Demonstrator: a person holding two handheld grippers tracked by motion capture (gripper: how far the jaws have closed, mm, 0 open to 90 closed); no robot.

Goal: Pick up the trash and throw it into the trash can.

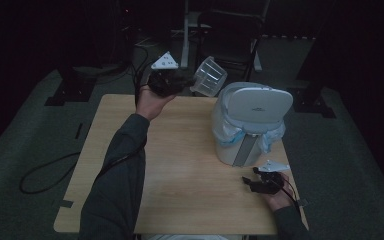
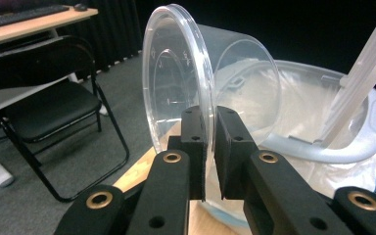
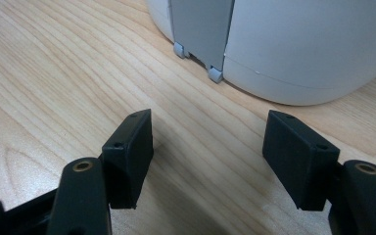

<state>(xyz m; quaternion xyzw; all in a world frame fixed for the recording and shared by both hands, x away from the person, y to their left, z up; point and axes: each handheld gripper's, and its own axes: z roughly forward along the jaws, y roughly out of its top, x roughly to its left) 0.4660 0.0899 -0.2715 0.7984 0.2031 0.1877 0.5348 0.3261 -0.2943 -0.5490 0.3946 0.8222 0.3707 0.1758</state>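
The left gripper (image 2: pixel 209 147) has its jaws clamped on the rim of a clear plastic tub (image 2: pixel 200 83), tilted sideways; right gripper (image 3: pixel 208 161) jaws gape.

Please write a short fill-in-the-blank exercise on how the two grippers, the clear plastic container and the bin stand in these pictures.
1. The left gripper is shut on the rim of the clear plastic ____.
2. The right gripper has its jaws ____, with nothing between them.
3. The white bin stands on the wooden ____.
4. The container is held ____ the table, tilted beside the bin's raised lid.

Missing words: container; open; table; above
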